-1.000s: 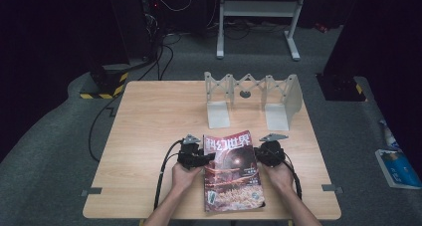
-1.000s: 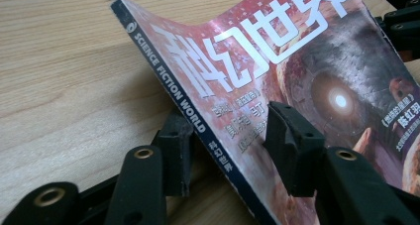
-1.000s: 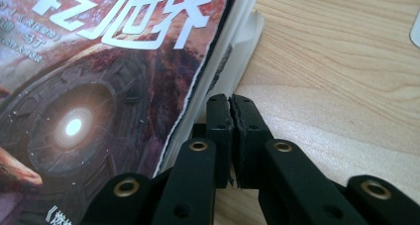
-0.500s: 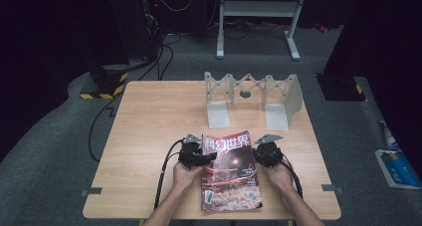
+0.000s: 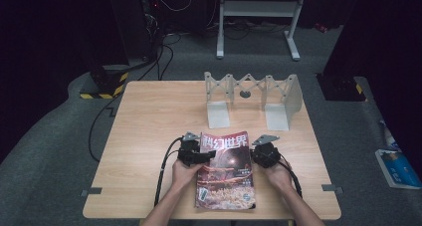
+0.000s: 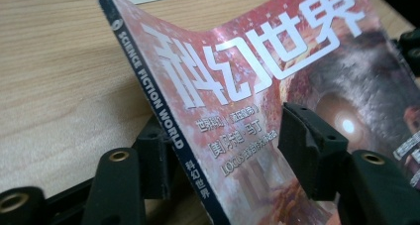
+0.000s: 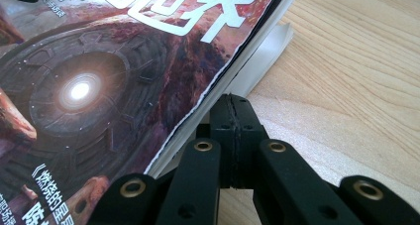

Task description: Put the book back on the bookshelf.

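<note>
A magazine (image 5: 224,171) with a red cover and white Chinese title lies near the table's front edge, its upper end lifted and curved. My left gripper (image 5: 206,154) straddles its spine from the left. Its jaws have just been opening: in the left gripper view (image 6: 230,150) one pad sits behind the spine and the other hovers off the cover (image 6: 247,86). My right gripper (image 5: 254,155) is at the magazine's right edge. In the right gripper view its pads (image 7: 233,116) are pressed together beside and under the overhanging page edge (image 7: 99,86), with nothing seen between them.
The wooden table (image 5: 149,126) carries a grey folding metal rack (image 5: 249,99) at the back centre. A black cable (image 5: 164,171) trails from the left gripper toward the front edge. A blue packet (image 5: 398,166) lies on the floor at right.
The left jaws have spread wider around the spine. The magazine has shifted slightly to the left. Both hands have stayed where they were.
</note>
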Tool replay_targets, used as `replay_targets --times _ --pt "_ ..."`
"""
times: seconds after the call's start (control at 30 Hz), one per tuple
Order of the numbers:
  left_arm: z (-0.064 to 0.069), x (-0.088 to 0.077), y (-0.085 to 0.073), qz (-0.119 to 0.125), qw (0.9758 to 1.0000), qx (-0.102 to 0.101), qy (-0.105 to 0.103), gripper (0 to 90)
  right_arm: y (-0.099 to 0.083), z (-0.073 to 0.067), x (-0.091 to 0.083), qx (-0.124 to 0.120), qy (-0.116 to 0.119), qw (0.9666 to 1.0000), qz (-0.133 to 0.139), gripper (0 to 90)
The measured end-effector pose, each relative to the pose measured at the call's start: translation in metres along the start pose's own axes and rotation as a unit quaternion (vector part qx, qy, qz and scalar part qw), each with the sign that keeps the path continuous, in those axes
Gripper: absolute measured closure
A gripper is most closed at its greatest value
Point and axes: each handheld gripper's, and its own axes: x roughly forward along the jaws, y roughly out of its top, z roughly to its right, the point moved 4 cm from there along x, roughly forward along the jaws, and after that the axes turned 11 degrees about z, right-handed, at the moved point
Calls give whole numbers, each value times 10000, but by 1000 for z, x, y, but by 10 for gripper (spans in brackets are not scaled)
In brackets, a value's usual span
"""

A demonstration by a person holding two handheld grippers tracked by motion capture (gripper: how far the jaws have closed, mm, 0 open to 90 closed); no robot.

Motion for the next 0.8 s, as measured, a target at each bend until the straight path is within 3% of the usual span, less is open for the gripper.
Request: replay_targets --times 0.07,0.17,0.37,0.5,0.57,0.7,0.8 --pt "0 4 4 -118 9998 158 45 404 0 0 0 -12 11 10000 -8 896" --pt "-1 7 7 -171 9998 103 36 402 0 -1 0 -41 21 10000 -3 896" --pt "-2 12 8 -17 10000 -23 -87 391 2 -2 2 -149 111 9998 -30 897" --pt "0 18 14 -228 9997 101 -69 374 4 -5 3 -277 116 9995 -84 897" --pt "-2 20 15 -162 9998 85 -87 379 5 -6 4 -332 110 9993 -97 897" --pt "-3 21 15 -124 9999 23 -104 397 5 -6 4 -303 115 9994 -109 897" --pt "-4 19 15 -194 9995 -112 -242 481 6 -6 4 -277 113 9995 -123 897"
